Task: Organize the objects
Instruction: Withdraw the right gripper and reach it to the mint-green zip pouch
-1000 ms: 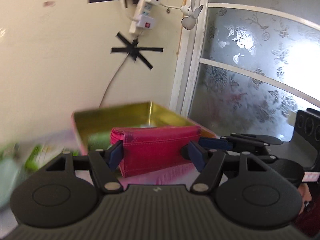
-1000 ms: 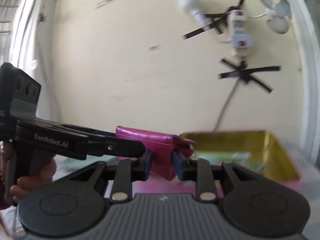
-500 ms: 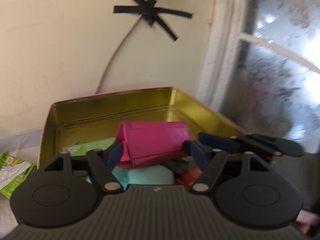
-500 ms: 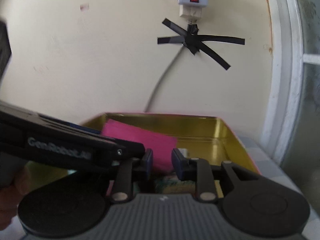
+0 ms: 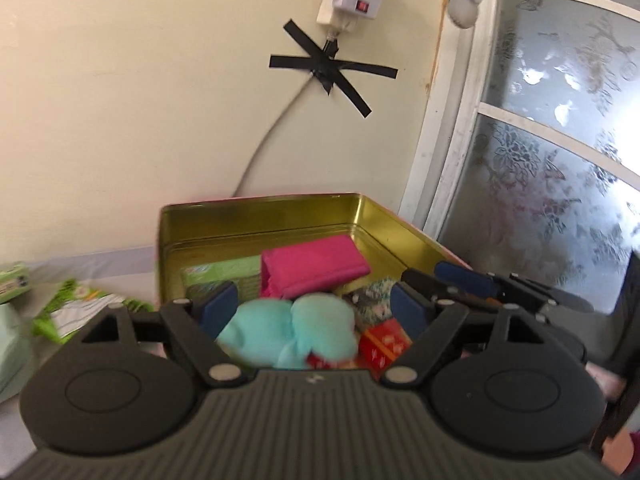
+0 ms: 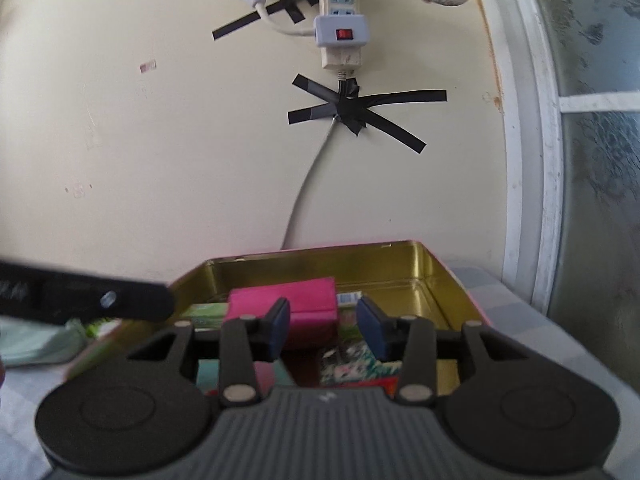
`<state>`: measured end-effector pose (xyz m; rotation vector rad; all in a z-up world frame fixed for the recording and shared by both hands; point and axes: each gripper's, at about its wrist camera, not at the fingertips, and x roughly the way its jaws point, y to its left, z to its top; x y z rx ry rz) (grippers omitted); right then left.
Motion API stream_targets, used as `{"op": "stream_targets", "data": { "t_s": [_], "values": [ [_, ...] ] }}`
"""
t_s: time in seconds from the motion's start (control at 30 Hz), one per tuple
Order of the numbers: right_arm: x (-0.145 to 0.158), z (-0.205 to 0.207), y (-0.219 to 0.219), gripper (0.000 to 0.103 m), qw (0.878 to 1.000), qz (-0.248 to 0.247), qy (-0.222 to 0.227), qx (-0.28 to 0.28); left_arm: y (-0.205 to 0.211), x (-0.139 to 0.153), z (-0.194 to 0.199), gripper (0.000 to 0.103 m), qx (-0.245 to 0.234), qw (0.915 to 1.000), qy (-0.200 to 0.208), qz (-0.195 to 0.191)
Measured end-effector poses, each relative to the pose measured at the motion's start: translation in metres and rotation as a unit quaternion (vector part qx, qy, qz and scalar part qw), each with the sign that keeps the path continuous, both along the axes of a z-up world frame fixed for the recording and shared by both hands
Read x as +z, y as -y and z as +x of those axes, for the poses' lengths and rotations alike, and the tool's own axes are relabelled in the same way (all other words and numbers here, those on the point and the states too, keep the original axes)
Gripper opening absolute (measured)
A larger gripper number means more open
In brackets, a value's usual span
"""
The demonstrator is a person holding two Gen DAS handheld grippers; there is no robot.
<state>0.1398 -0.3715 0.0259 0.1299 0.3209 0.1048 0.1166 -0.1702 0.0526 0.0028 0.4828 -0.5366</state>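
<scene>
A pink wallet (image 5: 314, 266) lies inside the gold tin box (image 5: 256, 220), on top of other items; it also shows in the right wrist view (image 6: 304, 304) within the tin (image 6: 440, 276). My left gripper (image 5: 314, 310) is open and empty, just above a turquoise soft item (image 5: 288, 332) at the tin's near side. My right gripper (image 6: 323, 322) is open and empty, hovering just behind the wallet. The right gripper's fingers (image 5: 464, 282) show at the right of the left wrist view.
The tin also holds a green packet (image 5: 224, 274), a red packet (image 5: 384, 342) and a patterned packet (image 6: 352, 364). Green and white packets (image 5: 80, 312) lie on the table left of the tin. A wall with a taped cable (image 6: 344, 112) stands close behind.
Both grippers carried the pink wallet over the tin, lowered it in and opened. The wallet now rests in the tin, free of both.
</scene>
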Motion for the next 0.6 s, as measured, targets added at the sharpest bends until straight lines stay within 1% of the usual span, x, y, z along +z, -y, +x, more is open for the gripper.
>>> {"op": "stream_targets", "data": {
  "t_s": [0.07,0.17,0.3,0.43,0.6],
  "values": [
    [0.002,-0.014,-0.002,0.039,1.0,0.019,0.002,-0.004,-0.006,-0.002,-0.019,0.086,0.005,0.9999,0.006,0.012],
    [0.002,-0.04,-0.003,0.042,0.999,0.052,0.005,-0.01,-0.009,-0.008,-0.04,0.086,0.011,0.9995,0.005,0.03],
    [-0.007,-0.075,-0.007,0.043,0.997,0.073,-0.006,-0.018,-0.016,-0.018,-0.06,0.086,0.015,0.9987,-0.002,0.048],
    [-0.022,-0.095,-0.019,0.047,0.996,0.076,-0.047,-0.004,-0.029,-0.033,-0.074,0.086,0.025,0.9979,-0.019,0.057],
    [-0.041,-0.099,-0.048,0.047,0.993,0.055,-0.1,0.027,-0.057,-0.056,-0.075,0.086,0.069,0.9937,-0.049,0.073]
  ]
}}
